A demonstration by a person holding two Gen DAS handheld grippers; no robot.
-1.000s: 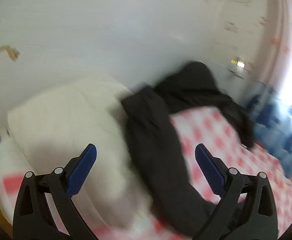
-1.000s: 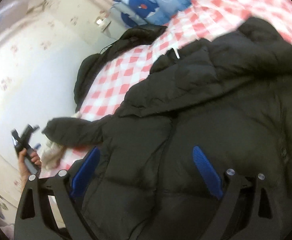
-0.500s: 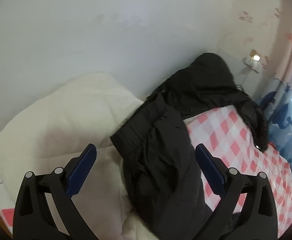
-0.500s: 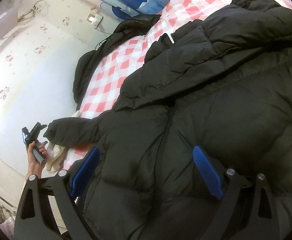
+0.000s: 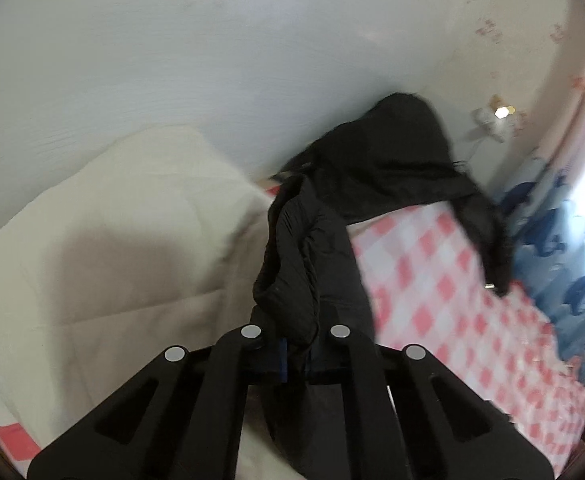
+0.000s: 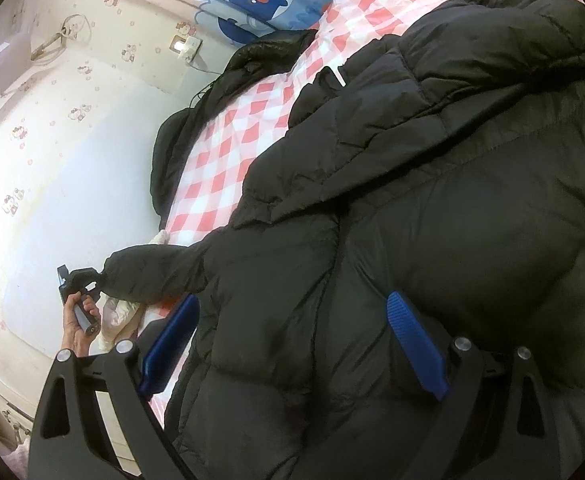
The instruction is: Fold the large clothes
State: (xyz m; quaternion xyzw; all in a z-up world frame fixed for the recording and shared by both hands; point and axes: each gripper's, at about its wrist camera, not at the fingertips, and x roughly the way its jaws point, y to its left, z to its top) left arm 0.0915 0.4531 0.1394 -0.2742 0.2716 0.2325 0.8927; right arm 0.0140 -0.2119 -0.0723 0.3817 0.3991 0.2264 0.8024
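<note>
black puffer jacket (image 6: 432,208), red-and-white checked sheet (image 6: 228,160), cream quilt (image 5: 104,240).

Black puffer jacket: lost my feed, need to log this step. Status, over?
Left hand-held gripper shut on sleeve cuff. Right hand-held gripper open above black puffer jacket. Second dark coat lies along the wall, apart from the fold.
</note>
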